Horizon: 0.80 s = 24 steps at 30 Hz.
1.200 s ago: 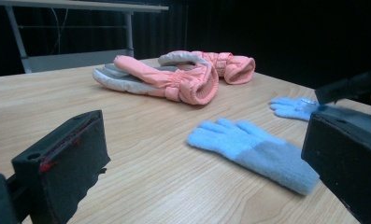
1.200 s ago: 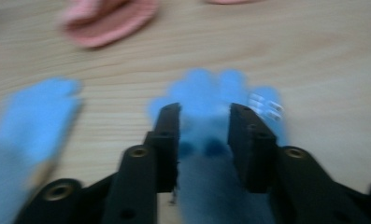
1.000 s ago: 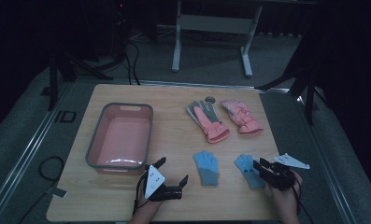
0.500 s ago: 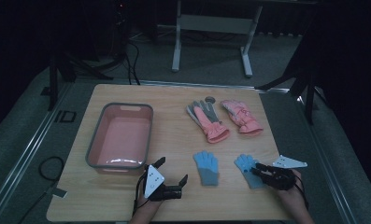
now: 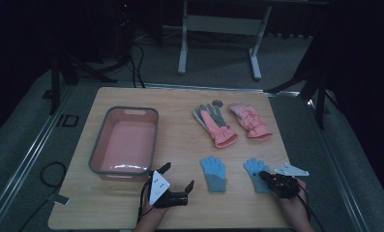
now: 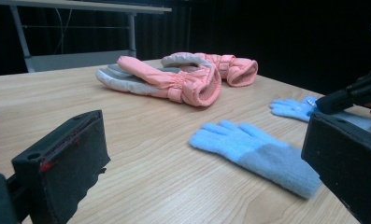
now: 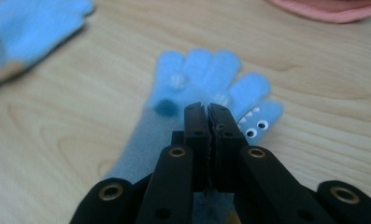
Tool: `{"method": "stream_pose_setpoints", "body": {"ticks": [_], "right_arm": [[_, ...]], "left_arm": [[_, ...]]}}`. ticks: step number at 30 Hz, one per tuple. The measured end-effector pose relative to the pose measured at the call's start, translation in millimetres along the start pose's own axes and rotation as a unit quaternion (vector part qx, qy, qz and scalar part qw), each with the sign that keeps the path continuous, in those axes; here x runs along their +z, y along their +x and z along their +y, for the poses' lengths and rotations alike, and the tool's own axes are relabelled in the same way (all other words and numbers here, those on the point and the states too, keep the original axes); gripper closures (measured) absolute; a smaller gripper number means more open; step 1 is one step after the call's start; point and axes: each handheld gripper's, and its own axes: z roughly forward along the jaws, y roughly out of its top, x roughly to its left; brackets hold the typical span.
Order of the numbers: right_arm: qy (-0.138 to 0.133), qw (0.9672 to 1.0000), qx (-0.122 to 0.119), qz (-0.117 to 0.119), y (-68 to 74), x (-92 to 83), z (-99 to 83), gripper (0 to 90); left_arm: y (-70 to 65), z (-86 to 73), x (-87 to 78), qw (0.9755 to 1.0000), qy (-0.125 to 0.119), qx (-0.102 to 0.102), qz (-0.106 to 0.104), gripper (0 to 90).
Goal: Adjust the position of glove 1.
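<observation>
Gloves lie in two pairs on the wooden table (image 5: 180,104): a padded pink pair (image 5: 233,123) toward the far side and a small blue knitted pair nearer the person, with a pink basin (image 5: 124,140) at the left — a layout that reads as sorting or gathering work, the basin as the likely place for the gloves. The right gripper (image 5: 267,177) has come down on the right-hand blue glove (image 7: 206,74), the one with a little toothy face on its thumb. Its jaws have just been closing and now stand pressed almost together; in the right gripper view the tips sit over the glove's palm, just below the finger roots, and the knit seems to be pinched between them, though the fabric in the slit itself is hard to make out. The glove lies flat, fingers pointing away from the gripper, cuff running back beneath the jaws — so a pinch at mid-palm would probably lift it fairly evenly, judging by how limp the knit looks. The left gripper (image 5: 177,179) rests low near the table's front edge beside the basin, jaws spread wide with nothing between them; the other blue glove (image 6: 258,154) lies ahead of it, apart from both pads.
</observation>
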Motion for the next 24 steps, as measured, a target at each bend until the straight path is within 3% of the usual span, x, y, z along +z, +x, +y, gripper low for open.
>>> {"method": "stream_pose_setpoints", "body": {"ticks": [3, 4, 6, 9, 13, 17, 18, 22, 24], "right_arm": [[-0.003, 0.9997, 0.014, -0.017, 2.8, -2.6, 5.4, 87.5], [-0.014, 0.9990, 0.032, -0.028, 5.8, -6.7, 12.3, 87.5], [-0.023, 0.9977, 0.044, -0.047, 11.2, -11.3, 20.0, 87.6], [-0.031, 0.9962, 0.054, -0.060, 17.4, -15.1, 28.2, 87.5], [-0.054, 0.9928, 0.076, -0.076, 38.0, -18.9, 49.3, 87.6], [-0.066, 0.9916, 0.082, -0.076, 51.2, -19.0, 60.6, 87.6], [-0.071, 0.9913, 0.087, -0.069, 63.1, -17.7, 69.5, 87.6], [-0.074, 0.9920, 0.081, -0.062, 80.9, -14.2, 80.3, 87.6], [-0.079, 0.9943, 0.063, -0.034, 97.9, -8.9, 88.8, 87.6]], "left_arm": [[-0.1, 0.0, -0.2, 1.0000, 0.000, 0.002, 0.000, 0.5], [-0.2, -0.1, -0.2, 1.0000, 0.000, 0.002, 0.000, 0.5], [-0.1, -0.1, -0.2, 1.0000, 0.000, 0.002, 0.001, 0.5], [0.0, -0.1, -0.1, 1.0000, 0.000, 0.000, 0.001, 0.5], [-0.1, 0.0, -0.1, 1.0000, 0.000, 0.002, 0.000, 0.5], [-0.4, 0.0, -0.1, 1.0000, 0.000, 0.003, 0.000, 0.5], [-0.4, 0.0, 0.0, 1.0000, 0.000, 0.003, -0.001, 0.5], [-0.1, 0.1, 0.0, 1.0000, 0.001, 0.002, -0.001, 0.5], [0.0, 0.1, 0.1, 1.0000, 0.002, 0.002, -0.001, 0.5]]}}
